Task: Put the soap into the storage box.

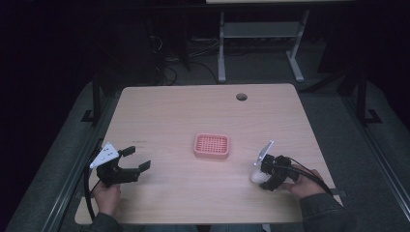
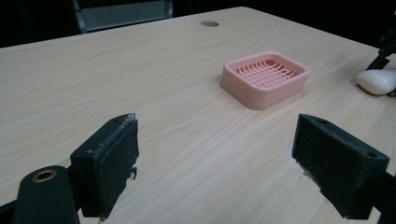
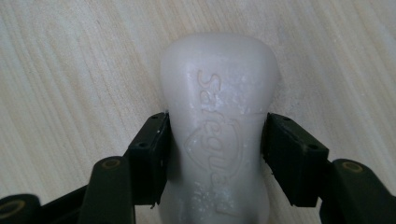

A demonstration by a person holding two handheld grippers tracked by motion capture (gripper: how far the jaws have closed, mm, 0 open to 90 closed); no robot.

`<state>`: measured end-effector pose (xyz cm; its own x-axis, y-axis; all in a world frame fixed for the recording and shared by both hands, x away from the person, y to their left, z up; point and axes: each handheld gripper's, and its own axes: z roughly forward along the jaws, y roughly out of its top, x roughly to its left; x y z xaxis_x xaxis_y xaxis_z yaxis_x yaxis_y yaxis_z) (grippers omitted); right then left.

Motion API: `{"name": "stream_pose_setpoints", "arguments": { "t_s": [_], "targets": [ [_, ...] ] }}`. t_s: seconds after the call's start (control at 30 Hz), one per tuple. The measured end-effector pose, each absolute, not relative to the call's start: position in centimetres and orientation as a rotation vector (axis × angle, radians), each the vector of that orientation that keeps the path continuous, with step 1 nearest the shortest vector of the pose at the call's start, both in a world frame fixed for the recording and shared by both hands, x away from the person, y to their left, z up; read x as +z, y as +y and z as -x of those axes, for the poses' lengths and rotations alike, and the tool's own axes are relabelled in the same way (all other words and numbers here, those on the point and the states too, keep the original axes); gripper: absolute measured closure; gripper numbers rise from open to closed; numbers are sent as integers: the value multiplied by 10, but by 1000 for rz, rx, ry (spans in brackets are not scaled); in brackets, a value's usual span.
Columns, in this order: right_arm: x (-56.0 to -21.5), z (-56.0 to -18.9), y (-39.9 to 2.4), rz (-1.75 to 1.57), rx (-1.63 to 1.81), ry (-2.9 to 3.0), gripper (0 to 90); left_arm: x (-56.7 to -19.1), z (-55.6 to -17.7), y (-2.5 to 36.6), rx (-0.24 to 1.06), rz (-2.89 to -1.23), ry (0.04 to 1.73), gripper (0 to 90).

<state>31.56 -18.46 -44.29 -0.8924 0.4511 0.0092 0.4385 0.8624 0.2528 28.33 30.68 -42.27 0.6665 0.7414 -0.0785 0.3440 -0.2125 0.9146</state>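
- While the right gripper (image 3: 215, 154) pinches the white embossed soap bar (image 3: 217, 130), the pink slotted plastic soap dish (image 1: 211, 146) sits nearby, path unobstructed.
- Left gripper (image 2: 219, 168) stands spread, holding nothing, on the pale wooden table (image 1: 169, 111).

"safeguard" embossed on soap bar (image 3: 219, 140)

Lab or office (dim), desk (image 1: 183, 111), floor cables (image 1: 167, 72)

The soap bar (image 3: 217, 140) is milky white, with embossed lettering and a shield-like emblem pressed into its face. The soap dish (image 1: 211, 146) is salmon pink — its top an open grid of slots. The worktop (image 1: 193, 111) is pale wood — fine straight grain. Both tools are black.
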Motion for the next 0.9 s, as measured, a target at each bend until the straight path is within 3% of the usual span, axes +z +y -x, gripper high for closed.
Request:
{"name": "stream_pose_setpoints", "arguments": {
  "t_s": [0.3,0.9],
  "targets": [
    [-442,-317,-184,-706,371,2997,469,-423,-284,306,462,-1816,860,141],
    [-442,-315,-184,-699,394,2989,484,-423,-284,306,464,-1817,858,140]
  ]
}}
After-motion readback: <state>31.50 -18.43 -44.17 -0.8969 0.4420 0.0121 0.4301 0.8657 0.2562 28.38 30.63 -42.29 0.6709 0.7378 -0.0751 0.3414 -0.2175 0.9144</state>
